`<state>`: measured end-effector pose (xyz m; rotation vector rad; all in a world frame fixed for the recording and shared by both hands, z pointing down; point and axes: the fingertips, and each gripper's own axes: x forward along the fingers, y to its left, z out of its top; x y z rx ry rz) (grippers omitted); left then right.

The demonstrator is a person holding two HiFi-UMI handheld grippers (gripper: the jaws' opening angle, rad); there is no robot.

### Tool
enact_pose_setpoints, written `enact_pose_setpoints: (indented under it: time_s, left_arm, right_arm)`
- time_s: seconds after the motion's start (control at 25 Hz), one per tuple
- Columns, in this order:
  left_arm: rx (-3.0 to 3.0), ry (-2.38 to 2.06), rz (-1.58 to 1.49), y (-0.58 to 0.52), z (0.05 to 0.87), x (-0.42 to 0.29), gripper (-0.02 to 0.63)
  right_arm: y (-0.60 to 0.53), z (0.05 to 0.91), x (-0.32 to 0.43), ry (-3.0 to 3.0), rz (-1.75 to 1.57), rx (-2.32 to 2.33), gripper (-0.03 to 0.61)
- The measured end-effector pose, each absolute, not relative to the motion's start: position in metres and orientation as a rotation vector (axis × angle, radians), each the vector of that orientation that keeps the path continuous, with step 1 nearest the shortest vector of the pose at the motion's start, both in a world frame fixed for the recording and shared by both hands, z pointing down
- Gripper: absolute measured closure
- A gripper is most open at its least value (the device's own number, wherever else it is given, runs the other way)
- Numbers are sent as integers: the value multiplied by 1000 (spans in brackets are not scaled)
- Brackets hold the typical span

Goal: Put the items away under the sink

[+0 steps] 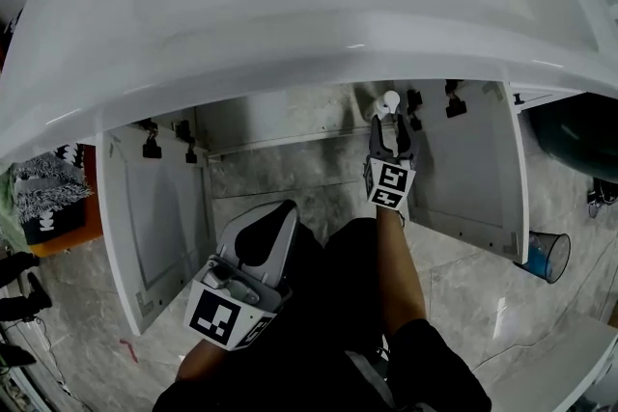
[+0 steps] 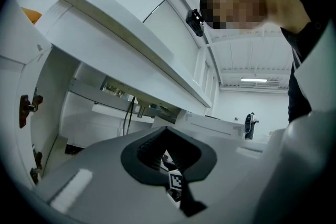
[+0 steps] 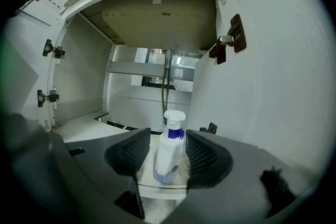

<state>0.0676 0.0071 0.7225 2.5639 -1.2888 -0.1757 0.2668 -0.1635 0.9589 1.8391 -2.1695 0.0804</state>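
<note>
My right gripper (image 3: 168, 134) has its jaws wide apart. The spray bottle (image 3: 169, 153) stands upright between the pads, neither pressing it, on the cabinet floor (image 3: 84, 124) near the front edge. My left gripper (image 2: 167, 131) is closed and empty, back from the cabinet. The right door (image 3: 283, 86) runs close alongside, and the sink rim (image 1: 290, 43) hangs overhead.

The sink (image 1: 290, 5) sits over the open cabinet (image 1: 280, 169), with the left door (image 1: 154, 207) and the right door (image 1: 473, 169) swung outward. The spray bottle (image 3: 169, 152) stands upright inside, toward the right, between the jaws of the right gripper (image 1: 390, 132). A cup (image 1: 548, 256) stands on the floor beyond the right door.
</note>
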Motion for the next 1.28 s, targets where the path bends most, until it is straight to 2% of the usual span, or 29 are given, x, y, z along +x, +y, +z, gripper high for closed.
enact_pose_setpoints:
  time_s: [0.08,0.16,0.48,0.88,1.28]
  left_arm:
    - [2560,-1286,-170,1,718,68,609]
    - [2551,-1281,-155,-5,710,70,609]
    - [2469,-1267,-79,-12,652,82,609]
    - [2402,-1261,-34,-9,549,86,609]
    - [2363,-1340,-18,4,431,70,609]
  right_arm:
    - [-162,957,266,-2172,124,1824,361]
    - [-158,954,264,-2171,155,1809,415]
    - [-124,930,267,-2073,322,1736,558]
    - [-81,856,261,-1994,557,1678,563]
    - [-18,741,239,-1952,694,1602,563]
